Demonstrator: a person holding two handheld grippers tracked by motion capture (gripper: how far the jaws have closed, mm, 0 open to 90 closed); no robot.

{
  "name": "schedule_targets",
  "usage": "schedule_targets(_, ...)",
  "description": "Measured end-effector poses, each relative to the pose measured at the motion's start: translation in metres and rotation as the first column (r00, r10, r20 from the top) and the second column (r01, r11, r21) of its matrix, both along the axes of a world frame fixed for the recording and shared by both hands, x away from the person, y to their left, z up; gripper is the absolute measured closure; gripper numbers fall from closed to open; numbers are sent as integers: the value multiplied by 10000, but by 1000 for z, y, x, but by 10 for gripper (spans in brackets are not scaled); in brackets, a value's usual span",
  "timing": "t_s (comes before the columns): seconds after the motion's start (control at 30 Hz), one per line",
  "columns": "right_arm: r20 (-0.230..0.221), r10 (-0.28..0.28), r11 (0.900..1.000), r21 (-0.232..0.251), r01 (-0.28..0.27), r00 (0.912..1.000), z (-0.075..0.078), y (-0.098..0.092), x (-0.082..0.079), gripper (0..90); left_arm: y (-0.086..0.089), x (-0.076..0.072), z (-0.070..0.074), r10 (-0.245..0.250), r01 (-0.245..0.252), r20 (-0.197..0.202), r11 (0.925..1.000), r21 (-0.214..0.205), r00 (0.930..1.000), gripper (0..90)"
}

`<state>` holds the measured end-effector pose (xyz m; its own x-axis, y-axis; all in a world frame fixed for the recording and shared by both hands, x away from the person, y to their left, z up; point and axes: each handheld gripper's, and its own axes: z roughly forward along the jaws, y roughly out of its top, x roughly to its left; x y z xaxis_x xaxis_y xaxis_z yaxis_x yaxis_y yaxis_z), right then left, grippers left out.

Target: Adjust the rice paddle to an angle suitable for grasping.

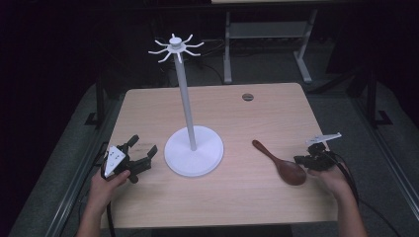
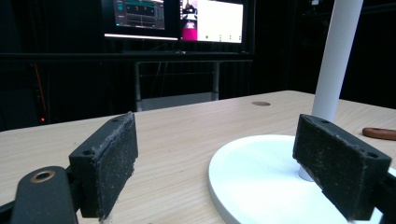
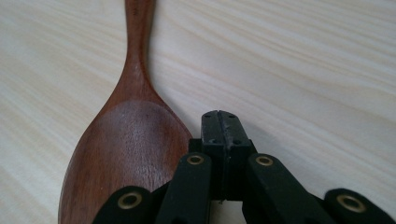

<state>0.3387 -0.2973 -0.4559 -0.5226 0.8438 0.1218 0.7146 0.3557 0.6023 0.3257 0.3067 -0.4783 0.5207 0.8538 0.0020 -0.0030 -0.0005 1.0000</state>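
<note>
A dark wooden spoon (image 1: 280, 162) lies flat on the table right of the white stand (image 1: 193, 154), its bowl toward me. My right gripper (image 1: 302, 159) sits just right of the bowl, jaws shut with nothing between them; in the right gripper view its closed tips (image 3: 220, 122) rest beside the spoon's bowl (image 3: 126, 154). My left gripper (image 1: 143, 146) hovers at the table's left, jaws open and empty. In the left gripper view its pads (image 2: 112, 163) frame the stand's round base (image 2: 261, 177) and pole (image 2: 334, 56).
The stand's tall pole ends in a crown of hooks (image 1: 175, 48). A round grommet (image 1: 247, 97) sits near the table's far edge. A desk frame (image 1: 269, 39) stands behind the table, and monitors (image 2: 177, 18) glow in the dark background.
</note>
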Motion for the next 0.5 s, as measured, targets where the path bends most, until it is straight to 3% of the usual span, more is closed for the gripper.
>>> schedule_targets(0.23, 81, -102, 9999, 98, 102, 9999, 6, -1, -1, 895, 0, 0, 0, -1, 1, -10, 10000, 31, 10000, 134)
schedule_targets(0.5, 44, -44, 9999, 162, 44, 10000, 21, 7, 3, 755, 0, 0, 0, -4, 4, -8, 10000, 25, 10000, 134)
